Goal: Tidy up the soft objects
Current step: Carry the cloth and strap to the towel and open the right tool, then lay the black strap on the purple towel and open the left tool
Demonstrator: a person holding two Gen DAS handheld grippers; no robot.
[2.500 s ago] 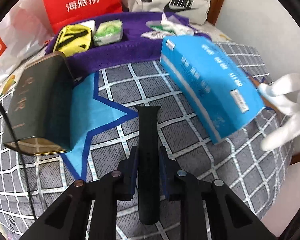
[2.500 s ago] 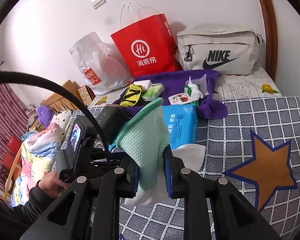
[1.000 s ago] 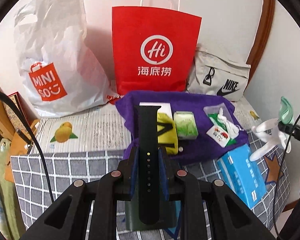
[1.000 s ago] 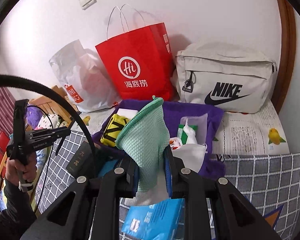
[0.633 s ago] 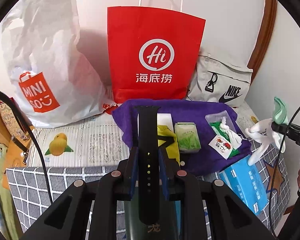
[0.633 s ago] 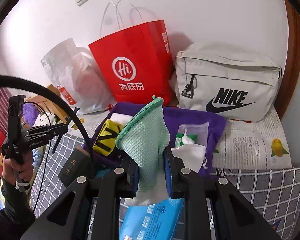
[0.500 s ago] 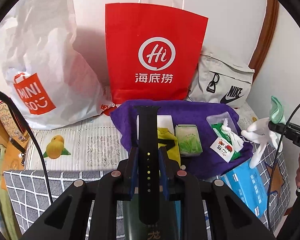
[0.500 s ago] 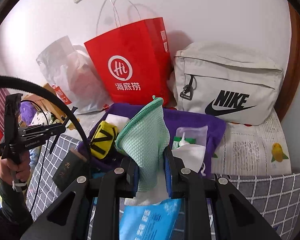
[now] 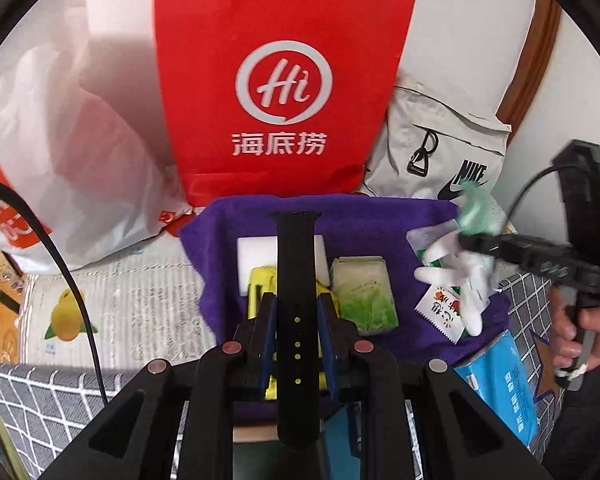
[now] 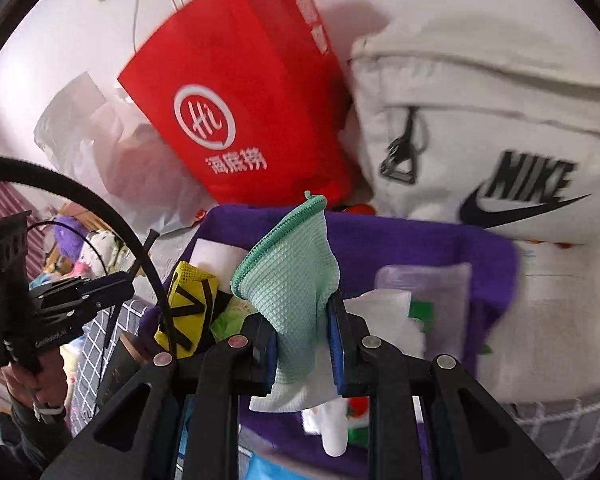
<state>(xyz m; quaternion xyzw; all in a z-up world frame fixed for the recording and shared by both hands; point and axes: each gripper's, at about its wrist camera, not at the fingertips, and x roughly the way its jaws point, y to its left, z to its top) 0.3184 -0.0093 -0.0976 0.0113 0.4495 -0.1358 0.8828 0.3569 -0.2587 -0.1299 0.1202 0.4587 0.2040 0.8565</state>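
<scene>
Both hand-held grippers have come closer to the purple towel (image 9: 228, 240) than a second ago, so the red Hi paper bag (image 9: 280, 92) now looms large.

From the left wrist, the left hand-held gripper (image 9: 296, 320) is clamped on a black watch strap (image 9: 295, 280), held above the yellow pouch (image 9: 260, 280) and white box (image 9: 256, 256); a green tissue pack (image 9: 364, 300) lies just right.

From the right wrist, the right hand-held gripper (image 10: 304, 332) pinches a mint-green and white glove (image 10: 292, 280) over the towel, below the white Nike bag (image 10: 500, 128).
</scene>
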